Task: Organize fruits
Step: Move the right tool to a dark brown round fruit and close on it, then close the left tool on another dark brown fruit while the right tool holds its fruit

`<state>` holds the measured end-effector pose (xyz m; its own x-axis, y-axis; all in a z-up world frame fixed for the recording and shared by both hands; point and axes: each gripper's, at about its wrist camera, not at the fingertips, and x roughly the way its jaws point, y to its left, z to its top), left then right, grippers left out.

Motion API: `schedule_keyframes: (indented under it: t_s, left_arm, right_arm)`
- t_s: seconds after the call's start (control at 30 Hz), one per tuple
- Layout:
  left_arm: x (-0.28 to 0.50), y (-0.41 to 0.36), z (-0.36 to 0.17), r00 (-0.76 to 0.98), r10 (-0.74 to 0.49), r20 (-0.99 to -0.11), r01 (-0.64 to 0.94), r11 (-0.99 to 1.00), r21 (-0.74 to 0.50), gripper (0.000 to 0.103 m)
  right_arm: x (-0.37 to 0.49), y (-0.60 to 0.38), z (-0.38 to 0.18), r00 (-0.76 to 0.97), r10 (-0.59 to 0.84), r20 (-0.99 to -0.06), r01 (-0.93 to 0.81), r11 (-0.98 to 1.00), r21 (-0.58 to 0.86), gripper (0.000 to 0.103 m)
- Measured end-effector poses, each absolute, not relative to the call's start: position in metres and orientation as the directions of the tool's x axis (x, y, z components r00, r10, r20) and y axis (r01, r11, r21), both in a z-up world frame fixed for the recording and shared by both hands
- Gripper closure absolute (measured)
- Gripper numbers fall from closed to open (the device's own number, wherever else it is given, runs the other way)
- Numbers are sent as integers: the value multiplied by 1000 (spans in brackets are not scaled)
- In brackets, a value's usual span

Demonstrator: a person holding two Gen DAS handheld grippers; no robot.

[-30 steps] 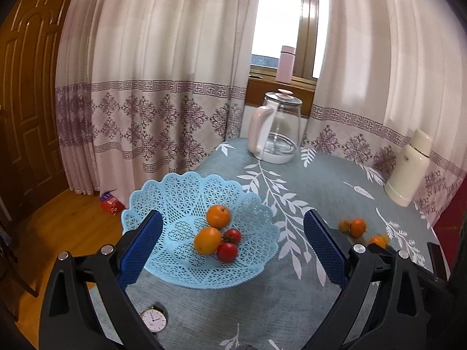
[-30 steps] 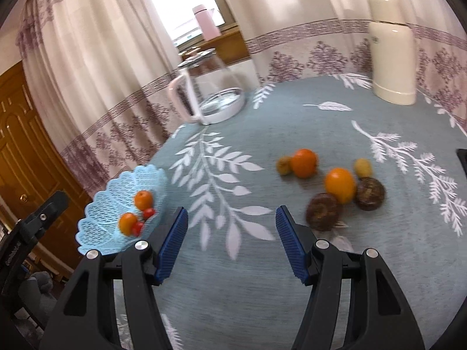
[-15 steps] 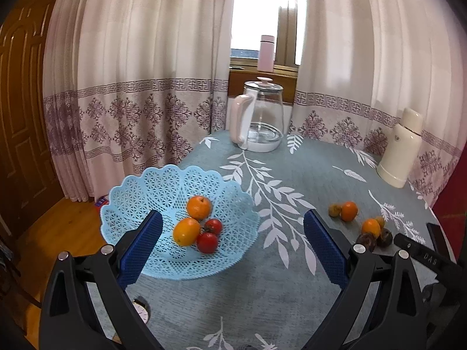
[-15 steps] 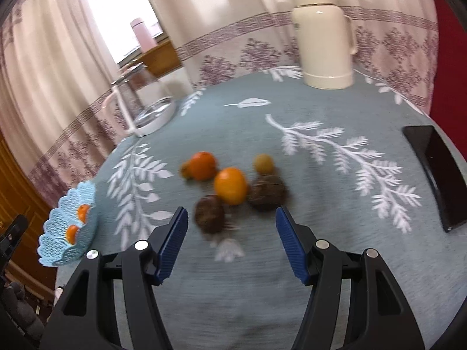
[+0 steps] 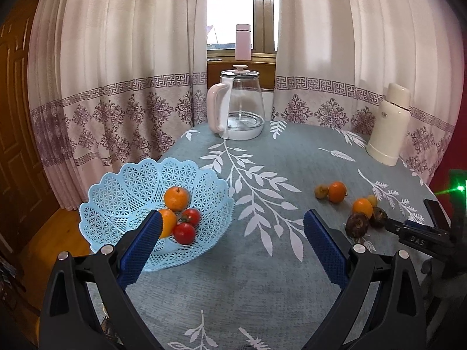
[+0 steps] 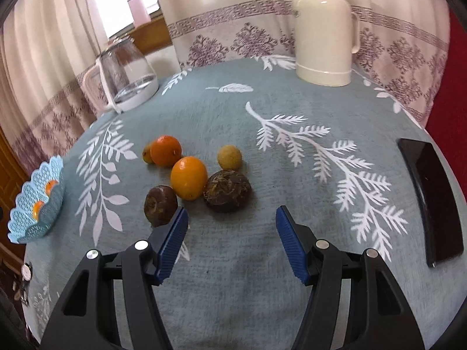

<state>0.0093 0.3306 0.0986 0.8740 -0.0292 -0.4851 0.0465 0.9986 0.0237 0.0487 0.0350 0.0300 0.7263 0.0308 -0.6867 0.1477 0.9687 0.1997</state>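
Observation:
A light blue lattice basket [image 5: 122, 192] sits at the table's left edge and holds two oranges [image 5: 176, 199] and two red tomatoes [image 5: 184, 232]. My left gripper [image 5: 232, 243] hangs open just in front of it, empty. In the right wrist view a loose cluster lies on the cloth: two oranges [image 6: 188, 177], two small yellow fruits [image 6: 229, 157] and two dark brown fruits [image 6: 227, 190]. My right gripper [image 6: 232, 229] is open and empty, just short of the larger brown fruit. The basket [image 6: 41, 204] shows far left there.
A glass kettle with a pink handle [image 5: 238, 110] and a cream thermos [image 5: 389, 127] stand at the back of the table. A black phone [image 6: 429, 198] lies near the right edge. A small watch [image 6: 26, 271] rests at the near left edge. Curtains hang behind.
My right gripper has swung right and closer to the loose fruit, now framing the brown ones. The left view has shifted right, bringing the loose fruit and the right gripper into sight. Both stay open.

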Motion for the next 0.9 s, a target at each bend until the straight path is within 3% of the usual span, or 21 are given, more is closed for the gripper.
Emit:
schedule_keyframes:
  t_s: [0.43,0.63,0.9]
  left_arm:
    - [15,332,93,864,-27,-502,44,999,22,5]
    - [16,329,91,859,-32,-512,50,999,20,5]
    - [19,316,86,845,-44,-533,68,997,25,5]
  right_arm:
    - [81,45,22,682,5,-732,91,992,91,40]
    - [92,43,18,668,49,-742,55,992,116,54]
    - [93,40,17,668,73,-741,42,990,135,57]
